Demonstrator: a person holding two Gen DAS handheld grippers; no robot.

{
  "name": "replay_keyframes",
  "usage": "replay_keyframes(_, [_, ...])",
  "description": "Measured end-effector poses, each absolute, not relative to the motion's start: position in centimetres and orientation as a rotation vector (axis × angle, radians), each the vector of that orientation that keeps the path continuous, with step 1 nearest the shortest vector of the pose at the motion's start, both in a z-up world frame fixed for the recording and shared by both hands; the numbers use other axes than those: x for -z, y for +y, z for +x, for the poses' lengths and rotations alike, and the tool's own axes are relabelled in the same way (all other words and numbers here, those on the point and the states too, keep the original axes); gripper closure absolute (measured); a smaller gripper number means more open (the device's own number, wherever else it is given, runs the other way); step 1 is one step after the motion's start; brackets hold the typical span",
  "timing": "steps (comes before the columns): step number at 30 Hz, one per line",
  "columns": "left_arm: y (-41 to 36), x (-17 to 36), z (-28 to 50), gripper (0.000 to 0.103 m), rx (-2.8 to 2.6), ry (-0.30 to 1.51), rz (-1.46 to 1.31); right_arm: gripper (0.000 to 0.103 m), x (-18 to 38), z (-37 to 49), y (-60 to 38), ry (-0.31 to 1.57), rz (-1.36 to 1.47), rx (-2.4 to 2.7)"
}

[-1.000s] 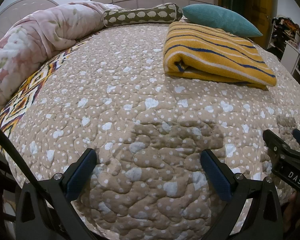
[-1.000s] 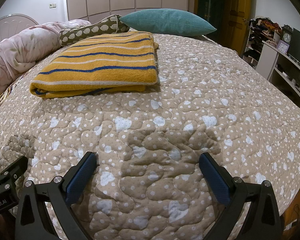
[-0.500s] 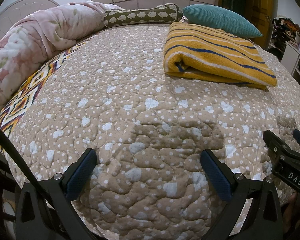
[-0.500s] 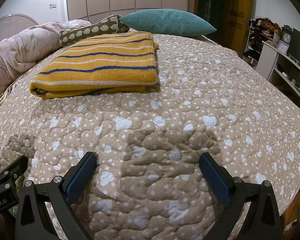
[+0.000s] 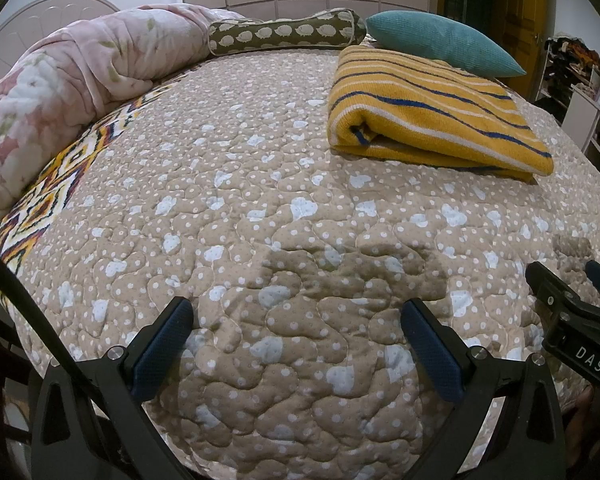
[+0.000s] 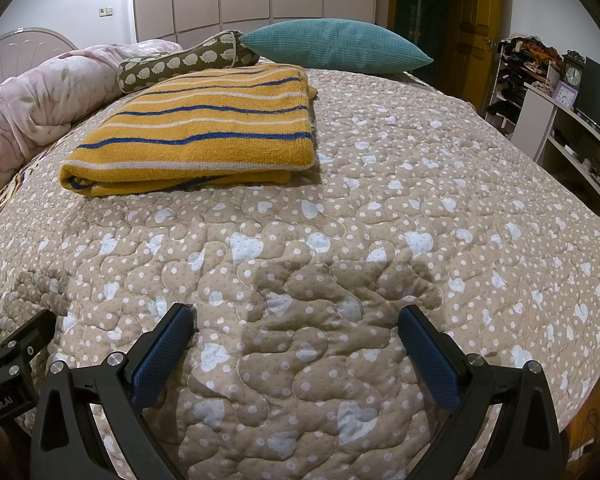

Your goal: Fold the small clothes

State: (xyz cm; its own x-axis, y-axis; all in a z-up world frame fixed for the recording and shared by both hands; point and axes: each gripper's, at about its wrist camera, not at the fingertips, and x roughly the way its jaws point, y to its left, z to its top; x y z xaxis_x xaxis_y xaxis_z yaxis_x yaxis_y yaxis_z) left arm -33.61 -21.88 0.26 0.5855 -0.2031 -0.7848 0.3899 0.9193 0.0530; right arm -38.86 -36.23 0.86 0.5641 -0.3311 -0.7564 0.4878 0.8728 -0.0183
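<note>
A yellow garment with blue and white stripes (image 5: 432,116) lies folded flat on the beige quilted bedspread (image 5: 260,184), far from both grippers; it also shows in the right wrist view (image 6: 208,128). My left gripper (image 5: 298,320) is open and empty over the near edge of the bed. My right gripper (image 6: 296,326) is open and empty too, beside the left one. Part of the right gripper shows at the right edge of the left wrist view (image 5: 572,312).
A teal pillow (image 6: 336,46) and a sheep-print bolster (image 5: 286,34) lie at the bed's head. A rolled pink floral duvet (image 5: 64,84) runs along the left side. Shelves with clocks (image 6: 568,120) stand to the right, a wooden door (image 6: 476,20) behind.
</note>
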Motion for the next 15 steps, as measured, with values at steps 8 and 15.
replay_keyframes(8, [-21.75, -0.23, -33.82, 0.0, 0.349, 0.878, 0.228, 0.0, -0.84, -38.9, -36.22, 0.842, 0.201, 0.485])
replay_keyframes(15, [-21.91, -0.29, -33.6, 0.0, 0.357, 0.871, 0.23, 0.0, -0.81, -38.91, -36.2, 0.842, 0.2, 0.486])
